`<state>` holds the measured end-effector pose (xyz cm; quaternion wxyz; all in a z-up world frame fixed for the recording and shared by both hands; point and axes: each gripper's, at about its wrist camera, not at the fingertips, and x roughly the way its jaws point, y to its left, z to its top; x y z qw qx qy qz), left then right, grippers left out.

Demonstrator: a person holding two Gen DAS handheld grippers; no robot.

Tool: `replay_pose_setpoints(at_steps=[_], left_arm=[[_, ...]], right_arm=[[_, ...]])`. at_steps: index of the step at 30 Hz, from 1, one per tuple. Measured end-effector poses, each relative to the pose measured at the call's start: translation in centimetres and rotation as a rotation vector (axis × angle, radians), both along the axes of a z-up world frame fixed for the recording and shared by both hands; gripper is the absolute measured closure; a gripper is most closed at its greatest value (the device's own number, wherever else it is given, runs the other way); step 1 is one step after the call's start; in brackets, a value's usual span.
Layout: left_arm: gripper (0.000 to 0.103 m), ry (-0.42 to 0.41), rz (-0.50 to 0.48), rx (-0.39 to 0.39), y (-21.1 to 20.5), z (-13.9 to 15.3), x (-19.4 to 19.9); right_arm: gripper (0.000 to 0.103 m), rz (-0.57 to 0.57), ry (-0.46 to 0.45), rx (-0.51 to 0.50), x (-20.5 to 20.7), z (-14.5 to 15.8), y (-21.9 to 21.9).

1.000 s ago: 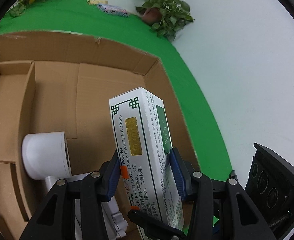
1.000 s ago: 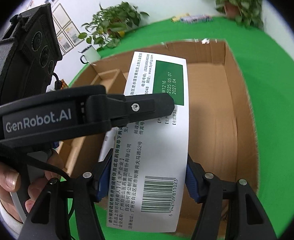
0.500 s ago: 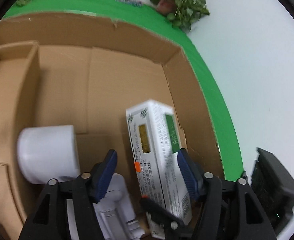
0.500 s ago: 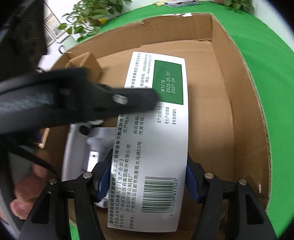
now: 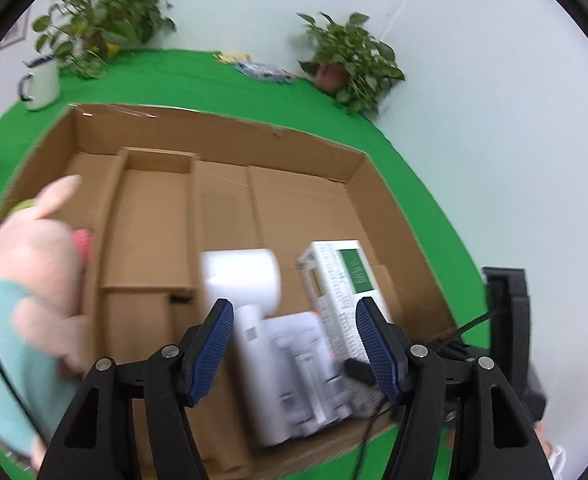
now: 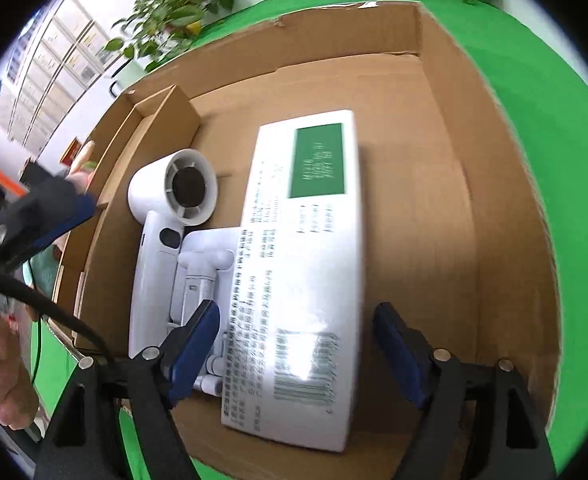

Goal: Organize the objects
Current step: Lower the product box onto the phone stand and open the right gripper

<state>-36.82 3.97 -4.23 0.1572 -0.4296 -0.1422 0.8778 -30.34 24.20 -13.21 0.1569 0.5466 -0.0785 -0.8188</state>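
Observation:
A white medicine box (image 6: 305, 264) with a green panel lies flat on the floor of the cardboard box (image 6: 445, 168), beside a white hair dryer (image 6: 166, 216) and a white plastic part (image 6: 206, 276). My right gripper (image 6: 299, 352) hangs over the medicine box's barcode end. Its jaws are opening, the box lies between them, and both pads stand clear of its sides. My left gripper (image 5: 295, 344) is open and holds nothing. It sits back from the hair dryer (image 5: 242, 276) and the medicine box (image 5: 341, 280).
A pink plush toy (image 5: 34, 272) in a teal top fills the cardboard box's left side, next to cardboard dividers (image 5: 150, 216). On the green table (image 5: 174, 76) stand a white mug (image 5: 42, 84), two potted plants (image 5: 349, 68) and some packets (image 5: 262, 70).
The left gripper let go of the medicine box and drew back and left. The right gripper lowered the box flat into the carton, then its jaws spread off the box's sides.

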Motion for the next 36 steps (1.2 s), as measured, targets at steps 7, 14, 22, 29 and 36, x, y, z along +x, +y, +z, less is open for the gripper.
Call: replay_pose_setpoints(at_steps=[7, 14, 22, 29, 36], left_arm=[[0.041, 0.07, 0.058, -0.102, -3.0, 0.8, 5.4], [0.039, 0.124, 0.13, -0.148, -6.3, 1.2, 9.2], [0.034, 0.197, 0.153, -0.233, -6.8, -0.6, 11.8], [0.019, 0.316, 0.203, -0.277, -5.1, -1.9, 13.2], [0.006, 0.374, 0.238, -0.368, -3.2, -3.4, 13.3]], right_arm=[[0.038, -0.011, 0.023, 0.074, 0.2, 0.7, -0.7], [0.036, -0.014, -0.006, 0.076, 0.2, 0.6, -1.1], [0.024, -0.005, 0.089, 0.111, 2.0, 1.8, -1.3], [0.017, -0.107, 0.453, 0.189, 8.3, 3.3, -2.1], [0.014, -0.144, 0.633, 0.24, 10.9, 2.8, -3.8]])
